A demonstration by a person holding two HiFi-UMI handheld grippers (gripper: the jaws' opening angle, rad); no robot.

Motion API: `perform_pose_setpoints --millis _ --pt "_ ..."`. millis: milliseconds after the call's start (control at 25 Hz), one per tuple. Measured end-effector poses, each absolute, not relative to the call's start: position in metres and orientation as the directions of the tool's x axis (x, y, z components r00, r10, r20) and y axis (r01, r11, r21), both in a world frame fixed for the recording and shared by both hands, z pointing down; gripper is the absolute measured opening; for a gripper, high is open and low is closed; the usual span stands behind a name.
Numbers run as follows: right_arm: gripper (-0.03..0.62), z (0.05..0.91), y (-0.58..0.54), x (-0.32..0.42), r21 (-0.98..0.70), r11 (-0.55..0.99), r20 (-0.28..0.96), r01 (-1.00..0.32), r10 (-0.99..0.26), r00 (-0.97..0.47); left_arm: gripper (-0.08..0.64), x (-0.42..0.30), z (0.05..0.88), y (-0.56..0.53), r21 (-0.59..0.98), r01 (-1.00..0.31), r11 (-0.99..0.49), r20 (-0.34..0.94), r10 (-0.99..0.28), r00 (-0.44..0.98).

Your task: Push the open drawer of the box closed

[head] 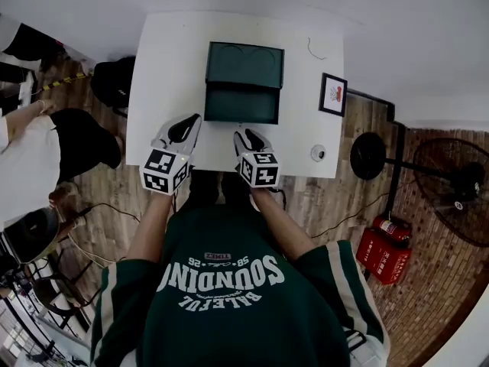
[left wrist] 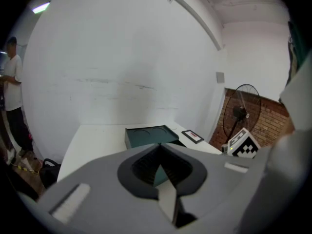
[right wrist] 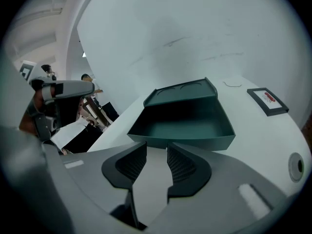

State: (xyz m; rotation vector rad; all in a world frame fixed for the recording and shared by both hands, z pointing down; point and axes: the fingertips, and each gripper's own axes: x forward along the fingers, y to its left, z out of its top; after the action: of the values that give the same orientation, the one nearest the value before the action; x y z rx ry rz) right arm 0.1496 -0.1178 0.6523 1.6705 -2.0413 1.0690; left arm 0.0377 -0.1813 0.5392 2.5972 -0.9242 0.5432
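A dark green box [head: 244, 61] stands at the middle of the white table [head: 164, 75]. Its drawer [head: 241, 104] is pulled out toward me and looks empty in the right gripper view [right wrist: 183, 123]. My right gripper [head: 248, 138] hovers just in front of the drawer's front wall, open, with nothing between its pads [right wrist: 157, 152]. My left gripper [head: 186, 126] is to the left of the drawer front, off the box. Its tips meet in the left gripper view [left wrist: 159, 147], shut on nothing, with the box [left wrist: 146, 135] ahead of it.
A black picture frame [head: 333, 94] lies at the table's right edge and a small round white object [head: 318, 153] near the front right corner. A person [head: 30, 151] stands at the left. A floor fan [head: 451, 189] and red fire extinguishers [head: 386, 251] are at the right.
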Motion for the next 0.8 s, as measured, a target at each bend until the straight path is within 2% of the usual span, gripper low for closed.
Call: perform_pose_setpoints --millis 600,800 --pt "0.109 0.714 -0.139 0.167 -0.397 -0.127 0.731 -0.909 -0.642 -0.230 0.054 0.002 0.554 -0.177 0.193 -0.744 -0.639 0.476 -0.602 0.641" --pt "0.077 0.717 -0.142 0.164 -0.410 -0.114 0.738 -0.905 -0.625 -0.255 0.052 -0.007 0.556 -0.180 0.196 -0.759 -0.621 0.480 -0.614 0.627"
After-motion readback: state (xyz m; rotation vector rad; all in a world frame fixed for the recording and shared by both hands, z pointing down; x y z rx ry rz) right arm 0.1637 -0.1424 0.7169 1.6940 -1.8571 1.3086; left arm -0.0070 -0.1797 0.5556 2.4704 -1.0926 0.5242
